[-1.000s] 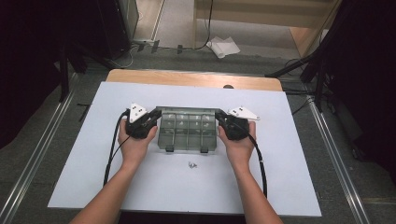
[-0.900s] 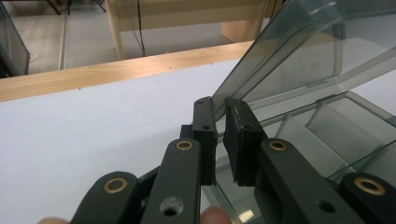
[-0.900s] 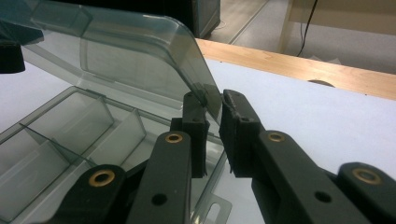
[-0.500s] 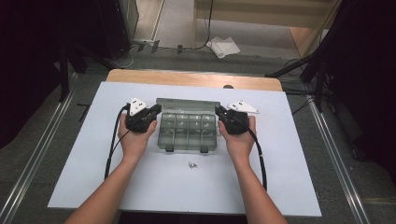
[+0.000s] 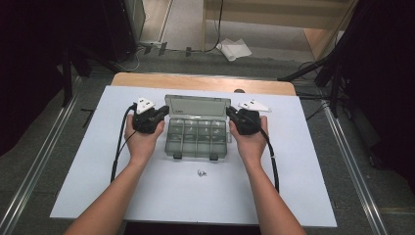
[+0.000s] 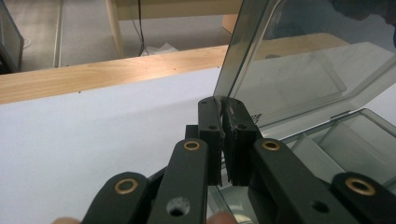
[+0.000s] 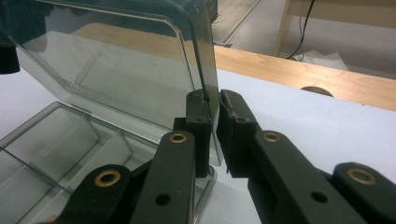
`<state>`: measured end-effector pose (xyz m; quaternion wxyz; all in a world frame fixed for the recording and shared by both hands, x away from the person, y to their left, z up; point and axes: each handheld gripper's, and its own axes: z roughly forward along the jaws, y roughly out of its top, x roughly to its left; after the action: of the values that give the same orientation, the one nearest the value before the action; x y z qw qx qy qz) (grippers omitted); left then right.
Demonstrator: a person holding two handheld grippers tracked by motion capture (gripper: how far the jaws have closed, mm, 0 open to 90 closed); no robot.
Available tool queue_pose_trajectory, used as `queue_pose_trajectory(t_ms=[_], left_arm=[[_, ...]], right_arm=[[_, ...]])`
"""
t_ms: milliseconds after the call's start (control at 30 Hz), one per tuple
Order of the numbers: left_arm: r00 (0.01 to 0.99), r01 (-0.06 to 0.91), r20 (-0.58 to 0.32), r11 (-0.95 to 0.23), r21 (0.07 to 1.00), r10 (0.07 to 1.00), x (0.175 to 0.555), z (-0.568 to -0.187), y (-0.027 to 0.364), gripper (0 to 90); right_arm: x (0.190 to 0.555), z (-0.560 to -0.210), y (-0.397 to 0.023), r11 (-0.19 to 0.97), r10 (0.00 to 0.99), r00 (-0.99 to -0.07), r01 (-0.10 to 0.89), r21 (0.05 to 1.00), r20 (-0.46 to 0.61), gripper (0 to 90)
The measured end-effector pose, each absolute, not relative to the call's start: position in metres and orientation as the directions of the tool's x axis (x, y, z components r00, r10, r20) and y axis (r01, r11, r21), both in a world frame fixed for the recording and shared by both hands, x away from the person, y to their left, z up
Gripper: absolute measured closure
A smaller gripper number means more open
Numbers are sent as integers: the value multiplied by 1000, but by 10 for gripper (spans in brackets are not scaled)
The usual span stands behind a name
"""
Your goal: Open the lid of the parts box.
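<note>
Clear compartment box (image 5: 197,134) sits mid-table on the white sheet (image 5: 303,186), nearer its far edge; lid (image 5: 197,105) swung up; left gripper (image 6: 223,135) clenched on the lid's left edge, right gripper (image 7: 212,126) on its right edge; lift both evenly, avoid twisting the hinge; no readable writing or labels.

Clear compartment box (image 5: 197,138) mid-table, smoky lid (image 5: 197,105) raised upright, compartments empty
</note>
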<state>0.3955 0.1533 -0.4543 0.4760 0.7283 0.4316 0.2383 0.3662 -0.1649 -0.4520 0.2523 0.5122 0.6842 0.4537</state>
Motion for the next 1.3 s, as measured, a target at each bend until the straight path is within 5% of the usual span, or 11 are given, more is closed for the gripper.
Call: queue_pose_trajectory(t_ms=[1300], left_arm=[[495, 465, -119, -146, 873, 861, 428, -452, 150, 875]], right_arm=[[403, -451, -166, 9, 941, -290, 530, 848, 172, 871]])
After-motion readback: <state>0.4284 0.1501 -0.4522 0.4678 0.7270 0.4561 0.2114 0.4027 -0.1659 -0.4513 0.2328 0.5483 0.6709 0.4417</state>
